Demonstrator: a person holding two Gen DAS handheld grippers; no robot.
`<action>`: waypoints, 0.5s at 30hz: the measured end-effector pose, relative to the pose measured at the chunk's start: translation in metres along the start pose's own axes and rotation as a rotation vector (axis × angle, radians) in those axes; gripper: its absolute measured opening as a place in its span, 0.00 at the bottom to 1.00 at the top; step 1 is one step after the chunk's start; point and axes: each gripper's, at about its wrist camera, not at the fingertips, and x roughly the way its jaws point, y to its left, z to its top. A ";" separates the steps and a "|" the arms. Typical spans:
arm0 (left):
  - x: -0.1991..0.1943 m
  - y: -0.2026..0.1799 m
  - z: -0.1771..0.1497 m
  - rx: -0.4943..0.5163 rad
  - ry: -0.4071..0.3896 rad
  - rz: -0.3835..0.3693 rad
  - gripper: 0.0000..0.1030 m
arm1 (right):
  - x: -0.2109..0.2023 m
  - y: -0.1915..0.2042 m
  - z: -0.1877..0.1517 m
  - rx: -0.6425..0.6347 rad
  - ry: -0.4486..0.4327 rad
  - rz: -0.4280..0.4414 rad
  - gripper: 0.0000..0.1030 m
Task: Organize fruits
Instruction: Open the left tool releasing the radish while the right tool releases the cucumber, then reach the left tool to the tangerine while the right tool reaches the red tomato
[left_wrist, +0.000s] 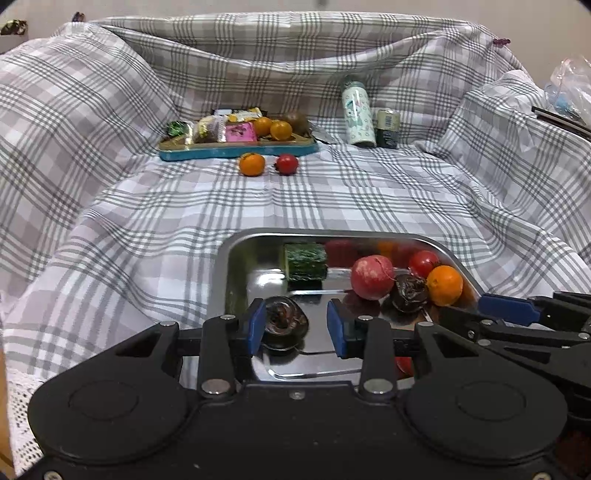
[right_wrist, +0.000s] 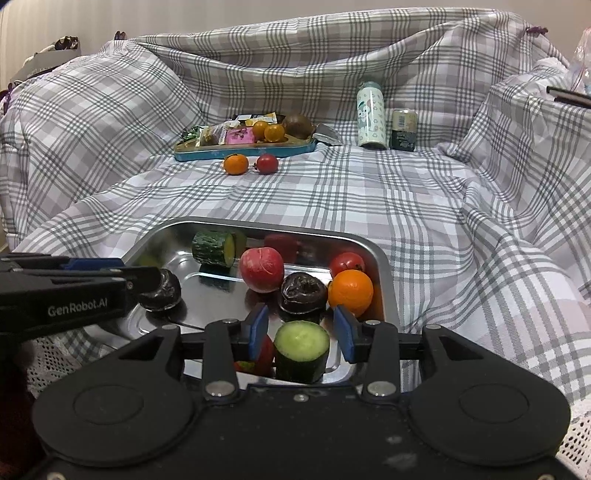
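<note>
Fruit fills my steel tray (left_wrist: 236, 266). Left wrist view: my left gripper (left_wrist: 296, 325) hangs spread, a dark wrinkled fruit (left_wrist: 286, 319) between its pads, touching the left one. Right wrist view: my right gripper (right_wrist: 301, 328) gapes around an upright cucumber piece (right_wrist: 301, 350) in the tray's near end, touching neither pad.

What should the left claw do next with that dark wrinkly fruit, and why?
Probably close gently. The left claw is open over the metal tray, and the dark fruit sits between its blue pads, nearer the left one, so a small squeeze should grip it.
</note>
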 end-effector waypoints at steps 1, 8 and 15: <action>-0.001 0.000 0.000 -0.001 -0.004 0.013 0.44 | -0.002 0.001 -0.001 -0.006 -0.017 -0.016 0.41; -0.004 0.012 0.007 -0.073 -0.011 0.056 0.44 | -0.006 0.007 0.000 -0.049 -0.056 -0.083 0.42; 0.003 0.023 0.019 -0.124 0.027 0.113 0.44 | 0.012 0.000 0.021 -0.020 0.048 0.018 0.42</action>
